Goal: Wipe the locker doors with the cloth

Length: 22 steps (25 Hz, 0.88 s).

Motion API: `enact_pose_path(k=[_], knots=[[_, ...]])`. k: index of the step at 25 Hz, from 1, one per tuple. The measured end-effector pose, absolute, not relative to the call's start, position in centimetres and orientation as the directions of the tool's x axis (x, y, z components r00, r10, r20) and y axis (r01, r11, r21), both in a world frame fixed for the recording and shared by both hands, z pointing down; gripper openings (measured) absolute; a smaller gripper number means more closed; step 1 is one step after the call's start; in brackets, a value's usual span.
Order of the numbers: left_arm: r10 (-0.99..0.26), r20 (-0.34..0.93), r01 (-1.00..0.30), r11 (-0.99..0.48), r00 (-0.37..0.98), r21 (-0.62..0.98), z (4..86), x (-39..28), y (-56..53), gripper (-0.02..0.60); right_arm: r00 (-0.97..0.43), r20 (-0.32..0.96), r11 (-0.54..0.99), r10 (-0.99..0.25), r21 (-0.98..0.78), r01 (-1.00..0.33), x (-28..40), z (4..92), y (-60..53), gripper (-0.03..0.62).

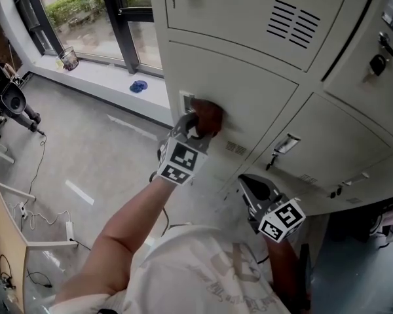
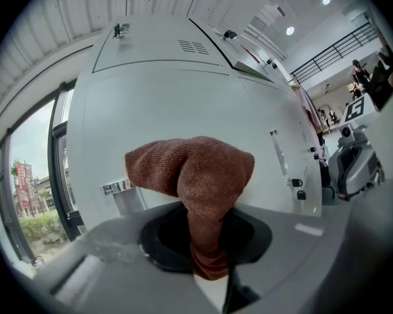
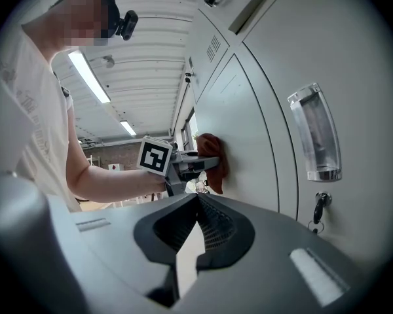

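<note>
A brown cloth [image 1: 208, 118] is pressed flat against a pale grey locker door [image 1: 249, 103], beside that door's small label holder [image 1: 186, 101]. My left gripper [image 1: 198, 124] is shut on the cloth [image 2: 195, 175], whose bunched end bulges out past the jaws against the locker door [image 2: 170, 103]. My right gripper [image 1: 257, 190] hangs lower and to the right, away from the lockers, jaws together with nothing between them. From the right gripper view I see the cloth [image 3: 214, 154] and the left gripper [image 3: 200, 164] touching the door [image 3: 239, 136].
More locker doors [image 1: 344, 142] with handles and key locks [image 1: 378, 64] run to the right. A clear handle [image 3: 316, 136] and a key [image 3: 319, 206] sit near my right gripper. A window [image 1: 85, 5] and sill stand at the left; cables lie on the floor [image 1: 52, 175].
</note>
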State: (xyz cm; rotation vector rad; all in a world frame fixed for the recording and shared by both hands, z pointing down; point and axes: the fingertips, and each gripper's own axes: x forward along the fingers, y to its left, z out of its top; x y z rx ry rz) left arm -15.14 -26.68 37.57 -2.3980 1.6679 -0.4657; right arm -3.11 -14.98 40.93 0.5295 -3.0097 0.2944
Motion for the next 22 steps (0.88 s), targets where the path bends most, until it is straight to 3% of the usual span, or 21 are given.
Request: enact_pose_path(k=[22], knots=[[-0.963, 0.147, -0.880, -0.266, 0.225, -0.394, 38.7, -23.9, -25.8, 0.081, -0.925, 0.120, 0.900, -0.360, -0.217, -0.379, -5.1, 42.1, -14.0, 0.008]])
